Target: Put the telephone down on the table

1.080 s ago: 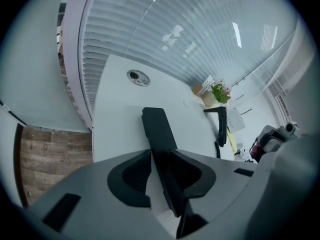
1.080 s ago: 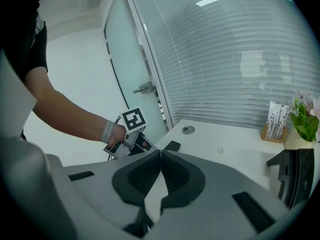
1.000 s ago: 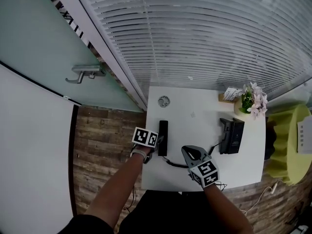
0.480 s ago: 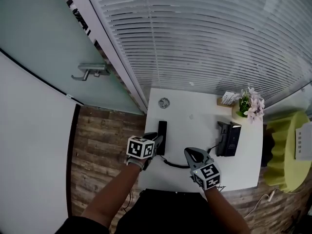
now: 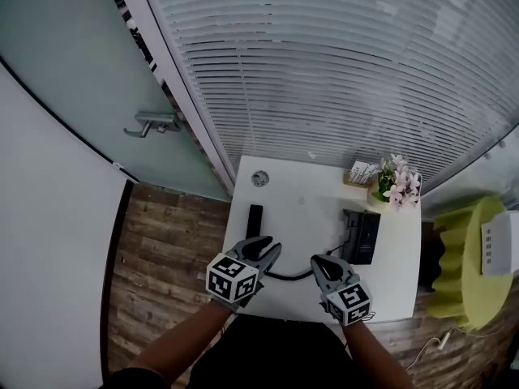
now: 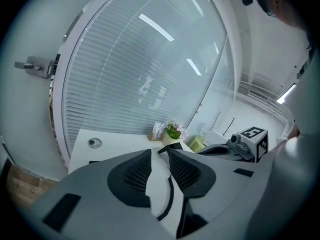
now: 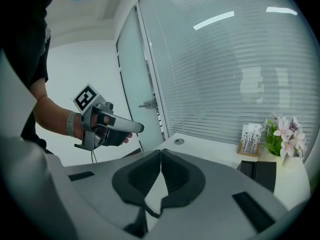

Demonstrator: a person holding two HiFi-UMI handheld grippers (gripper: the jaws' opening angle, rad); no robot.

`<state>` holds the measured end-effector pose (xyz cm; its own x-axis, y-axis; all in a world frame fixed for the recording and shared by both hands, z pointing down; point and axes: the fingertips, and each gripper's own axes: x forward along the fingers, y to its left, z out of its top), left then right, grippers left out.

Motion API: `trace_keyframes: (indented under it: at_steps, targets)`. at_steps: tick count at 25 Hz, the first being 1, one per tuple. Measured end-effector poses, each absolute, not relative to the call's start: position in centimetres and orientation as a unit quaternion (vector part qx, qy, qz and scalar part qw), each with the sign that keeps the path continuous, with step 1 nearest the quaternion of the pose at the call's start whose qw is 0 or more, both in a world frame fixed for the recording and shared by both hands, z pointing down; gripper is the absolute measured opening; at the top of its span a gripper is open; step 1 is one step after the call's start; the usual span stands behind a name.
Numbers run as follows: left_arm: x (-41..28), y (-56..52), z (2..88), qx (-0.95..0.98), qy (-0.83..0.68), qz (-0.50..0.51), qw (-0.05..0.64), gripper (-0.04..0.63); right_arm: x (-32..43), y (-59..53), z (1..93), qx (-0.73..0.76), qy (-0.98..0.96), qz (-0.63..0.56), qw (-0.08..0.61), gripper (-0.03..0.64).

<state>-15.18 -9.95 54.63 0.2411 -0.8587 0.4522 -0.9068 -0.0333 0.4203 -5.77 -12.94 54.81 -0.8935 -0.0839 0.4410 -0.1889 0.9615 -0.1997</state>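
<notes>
On the table (image 5: pixel 316 205), near its left edge, the handset (image 5: pixel 255 219) is seen lying flat and lengthwise, well apart from the base (image 5: pixel 362 238) that stands toward the right side. The task is therefore judged to be done: the handset is off its cradle, is borne by the tabletop alone, and is touched by neither gripper. Nothing more seems to be left, beyond the grippers being drawn clear.

The left gripper (image 5: pixel 270 252) is held over the near edge, just short of the handset's near end. Its jaws are parted, and only bare tabletop and a stretch of cord are seen between them. The right gripper (image 5: pixel 318 264) is held beside it, with its jaws brought together at the tips on nothing.

The handset is shown as a slim, dark, straight bar, narrower than the base. It is joined to the base by a dark cord (image 5: pixel 285 276), which is laid in a loose curve along the near side of the table between the two grippers.
</notes>
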Motion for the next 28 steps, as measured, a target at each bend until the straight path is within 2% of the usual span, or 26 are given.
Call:
trace_keyframes:
  at_steps: [6,13,21,28]
  targets:
    - [-8.4,-10.0,49.1,0.769,-0.591,0.055,0.239,0.118,-1.9,-13.1,51.1,0.050,-0.976,0.102,0.187,0.023]
    - [-4.5,-9.9,43.8,0.784,-0.595,0.053,0.169,0.051,0.5,-12.3,44.1,0.027,-0.989,0.076,0.123,0.023]
    - [-2.6,-10.1,39.7,0.787,-0.601,0.041,0.130,0.025,1.6,-12.5,37.8,0.006,-0.996,0.071,0.063,0.023]
    - [-2.1,-9.9,39.2,0.786,-0.608,0.043,0.105,0.009,1.7,-11.7,37.3,-0.003,-0.997,0.057,0.059,0.023]
